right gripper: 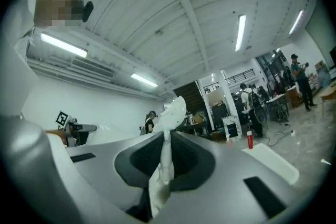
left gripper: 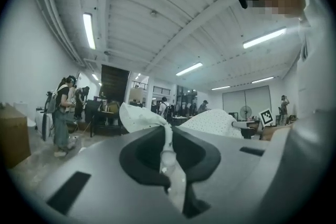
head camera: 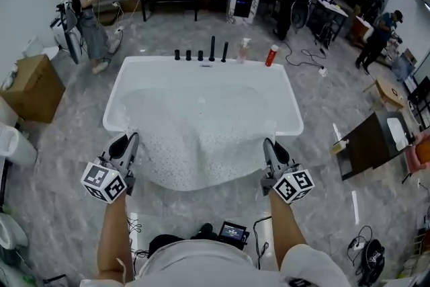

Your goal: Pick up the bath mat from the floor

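The bath mat [head camera: 201, 141] is a white, dotted, translucent sheet, held up stretched between my two grippers in front of the white bathtub [head camera: 289, 104]. Its near edge sags in a curve between them. My left gripper [head camera: 132, 138] is shut on the mat's left corner, and the pinched fold of the bath mat [left gripper: 167, 147] runs between the jaws in the left gripper view. My right gripper [head camera: 267, 143] is shut on the right corner, where the bath mat [right gripper: 165, 162] sticks up between the jaws in the right gripper view.
Black taps [head camera: 212, 49] and two bottles [head camera: 271, 55] stand on the tub's far rim. A cardboard box [head camera: 30, 87] sits at left, a dark table [head camera: 366, 144] at right. People stand at the back, one [head camera: 91, 17] left of the tub. Cables and a small device [head camera: 232, 233] lie by my feet.
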